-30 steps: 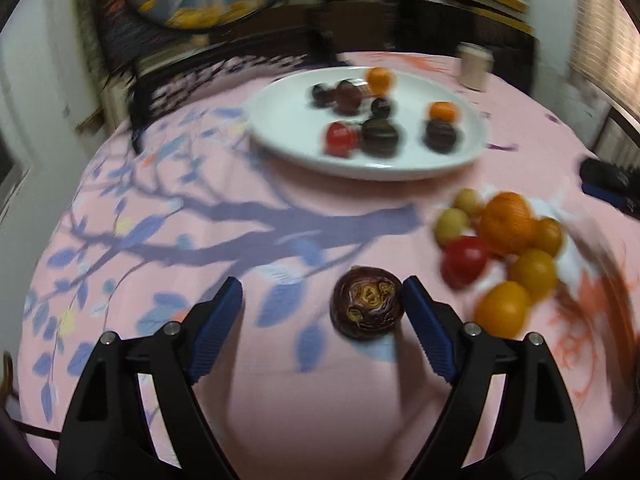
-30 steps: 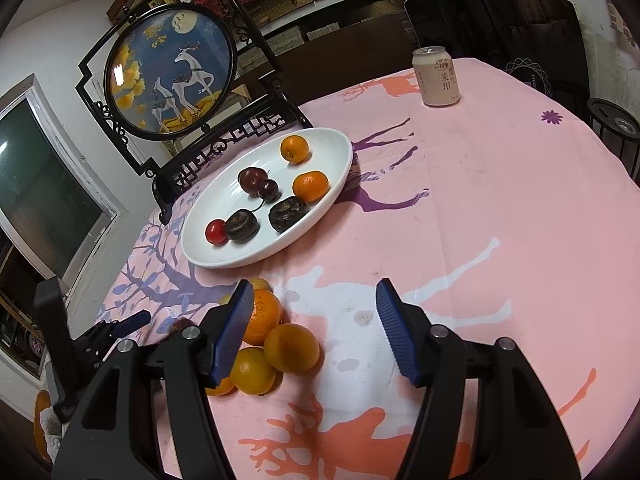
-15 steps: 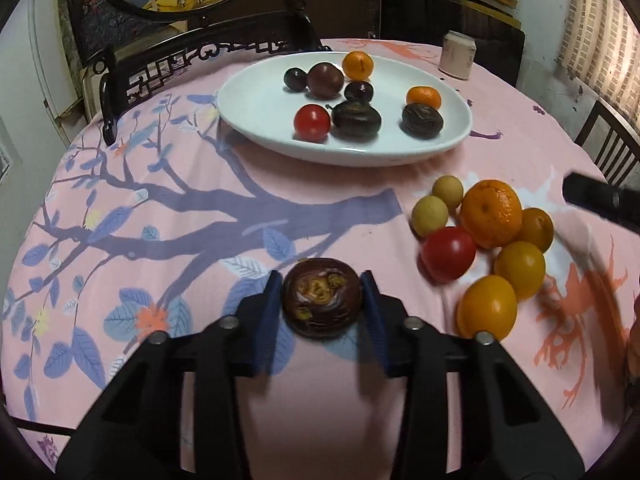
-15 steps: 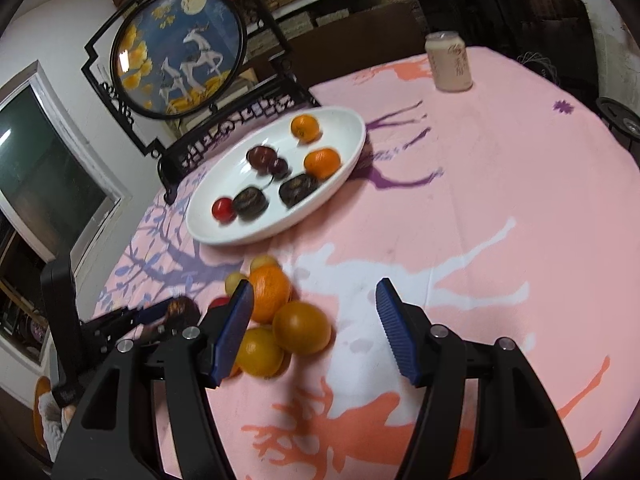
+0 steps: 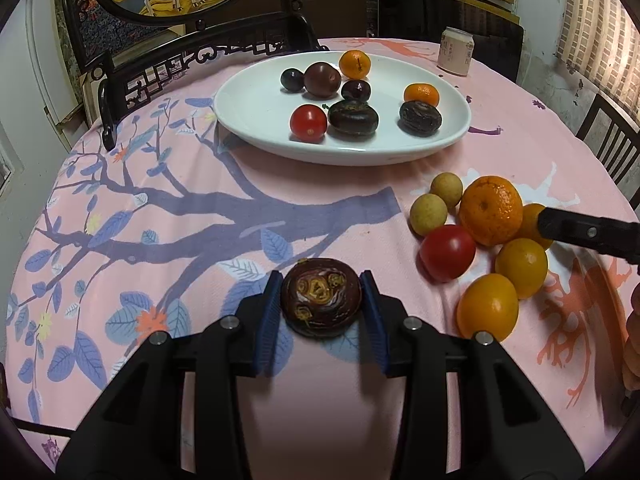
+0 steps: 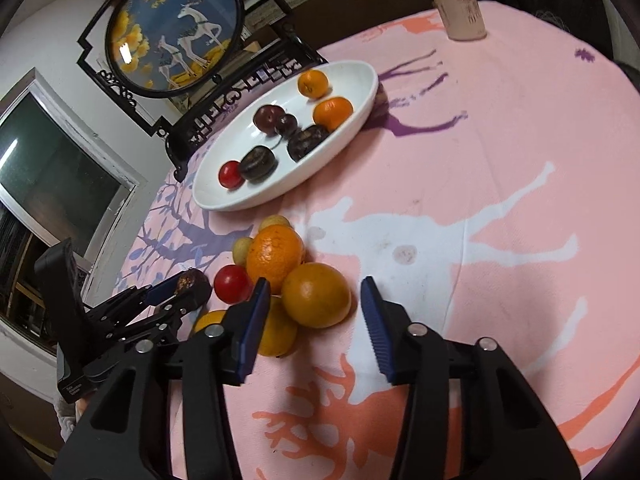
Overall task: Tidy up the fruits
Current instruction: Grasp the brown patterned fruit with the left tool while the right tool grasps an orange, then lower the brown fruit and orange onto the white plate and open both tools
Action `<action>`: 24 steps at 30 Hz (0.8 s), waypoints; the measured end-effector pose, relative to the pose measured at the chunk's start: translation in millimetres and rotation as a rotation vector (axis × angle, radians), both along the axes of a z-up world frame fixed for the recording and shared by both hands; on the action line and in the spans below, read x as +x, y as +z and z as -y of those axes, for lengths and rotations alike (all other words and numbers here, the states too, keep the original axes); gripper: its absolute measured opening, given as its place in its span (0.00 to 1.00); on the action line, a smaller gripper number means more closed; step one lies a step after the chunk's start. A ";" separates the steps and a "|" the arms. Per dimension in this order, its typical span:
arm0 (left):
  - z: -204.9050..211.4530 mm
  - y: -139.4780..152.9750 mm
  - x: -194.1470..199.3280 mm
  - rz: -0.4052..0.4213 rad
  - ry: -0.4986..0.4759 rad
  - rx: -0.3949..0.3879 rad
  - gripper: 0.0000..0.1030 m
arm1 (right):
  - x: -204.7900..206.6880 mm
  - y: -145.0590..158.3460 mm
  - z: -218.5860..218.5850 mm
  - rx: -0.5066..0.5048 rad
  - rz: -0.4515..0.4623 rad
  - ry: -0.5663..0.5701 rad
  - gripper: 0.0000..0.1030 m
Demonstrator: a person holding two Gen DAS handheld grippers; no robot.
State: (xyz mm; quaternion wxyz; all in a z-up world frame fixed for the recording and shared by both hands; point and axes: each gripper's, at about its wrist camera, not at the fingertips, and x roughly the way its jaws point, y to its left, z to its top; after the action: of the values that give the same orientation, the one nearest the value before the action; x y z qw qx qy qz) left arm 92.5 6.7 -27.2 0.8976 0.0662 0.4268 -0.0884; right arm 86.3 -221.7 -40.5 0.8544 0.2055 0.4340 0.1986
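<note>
My left gripper [image 5: 321, 300] is shut on a dark brown wrinkled fruit [image 5: 321, 297], low over the tablecloth; it also shows in the right wrist view [image 6: 191, 281]. A white plate [image 5: 256, 120] at the back holds several dark fruits, two oranges and a red tomato [image 5: 308, 121]. To the right lies a loose pile: a big orange [image 5: 490, 210], a red tomato [image 5: 447, 252], yellow-orange fruits and two small pale fruits. My right gripper [image 6: 312, 312] is open, its jaws around a round orange [image 6: 317, 294] at the pile's near side.
A drink can [image 5: 456, 51] stands at the far edge of the round pink table [image 6: 520, 160]. A framed deer screen on a black stand [image 6: 176, 32] stands behind the plate. A chair [image 5: 612, 136] is at the right.
My left gripper closed on the dark brown fruit. My right gripper moved down toward the pile until its open jaws flank the round orange.
</note>
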 end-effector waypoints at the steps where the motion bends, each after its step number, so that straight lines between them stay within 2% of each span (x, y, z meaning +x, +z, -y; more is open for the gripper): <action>1: 0.1 -0.3 0.5 0.001 -0.001 0.001 0.39 | 1.3 -2.1 -1.4 0.002 -0.007 0.005 0.38; 6: 0.6 0.4 0.3 0.009 0.000 0.000 0.38 | -0.5 -0.3 -3.4 -0.016 0.016 0.002 0.36; 8: 1.0 5.0 -3.7 0.038 0.009 0.010 0.38 | -4.2 5.3 -1.0 -0.033 0.048 -0.019 0.36; 11: 0.0 19.5 -10.4 0.107 0.029 0.019 0.38 | -18.5 26.3 2.2 -0.138 0.185 -0.100 0.35; 12: -3.3 29.7 -10.9 0.138 0.045 0.000 0.38 | -23.4 33.4 1.4 -0.172 0.233 -0.121 0.35; 15: -7.4 50.7 -3.6 0.187 0.087 -0.014 0.38 | -23.9 45.5 -1.5 -0.207 0.296 -0.137 0.35; 21: -4.9 83.6 43.5 0.219 0.140 -0.048 0.38 | 21.1 74.3 -22.2 -0.235 0.312 -0.107 0.36; 24: -1.5 87.6 69.2 0.223 0.160 -0.046 0.38 | 44.7 82.8 -39.1 -0.240 0.309 -0.086 0.36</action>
State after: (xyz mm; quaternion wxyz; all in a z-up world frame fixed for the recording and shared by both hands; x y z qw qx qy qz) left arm 161.7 8.2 60.4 0.9448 0.0208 0.3263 -0.0185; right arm 130.9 -182.6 42.3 0.9369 0.0875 0.3092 0.1378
